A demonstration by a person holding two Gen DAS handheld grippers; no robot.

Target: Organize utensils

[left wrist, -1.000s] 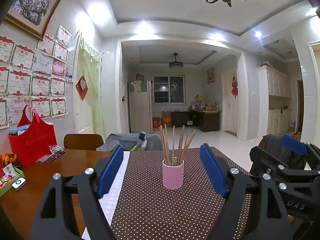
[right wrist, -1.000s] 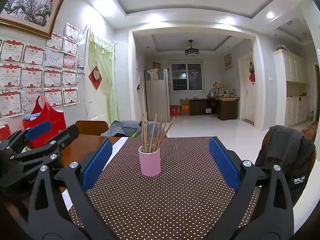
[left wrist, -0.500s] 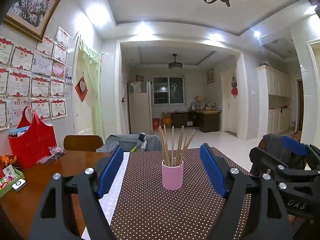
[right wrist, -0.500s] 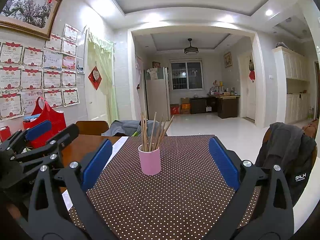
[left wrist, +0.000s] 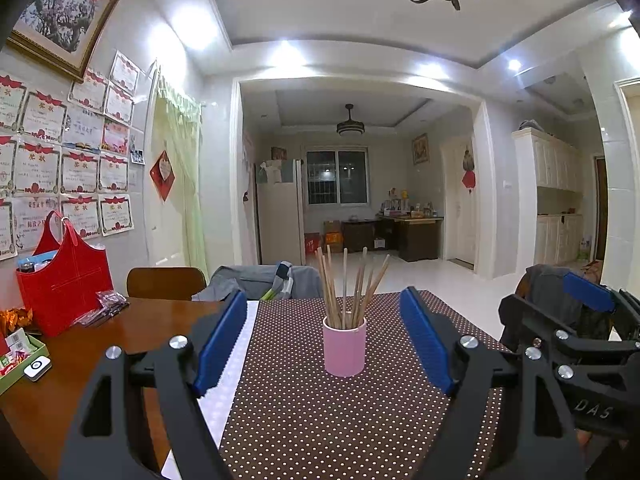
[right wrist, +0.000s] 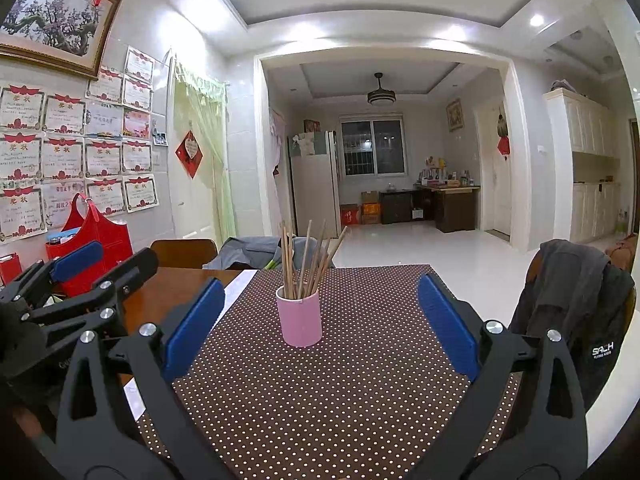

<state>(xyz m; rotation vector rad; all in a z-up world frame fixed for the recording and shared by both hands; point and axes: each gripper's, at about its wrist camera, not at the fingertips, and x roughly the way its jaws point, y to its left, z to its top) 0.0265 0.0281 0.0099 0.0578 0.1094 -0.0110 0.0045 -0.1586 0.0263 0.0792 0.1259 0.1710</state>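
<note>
A pink cup (left wrist: 344,346) stands upright on the dotted brown cloth (left wrist: 320,420) that covers the counter (left wrist: 60,380), and a bundle of wooden chopsticks (left wrist: 350,286) stands in it, fanning out above the rim. The cup sits ahead of the left tongs (left wrist: 324,338), centred between their two blue pads (left wrist: 220,340), which are spread wide with nothing between them and touch nothing. Seen from the right tongs (right wrist: 318,322), the same cup (right wrist: 300,318) with its chopsticks (right wrist: 306,258) lies ahead and slightly left of the middle of the gap; these tongs are also spread wide and hold nothing, their pads (right wrist: 446,326) well apart from the cup. The two tongs hover side by side over the near end of the cloth, each showing at the edge of the other's view. To the left of the left tongs, on the bare wood, stand a red bag (left wrist: 64,280) against the wall and a green tray (left wrist: 20,356) near the edge. To the right of the right tongs a dark jacket (right wrist: 576,312) hangs over a chair. Beyond the cup, at the far end of the counter, a grey garment (left wrist: 256,282) lies over another chair.
</note>
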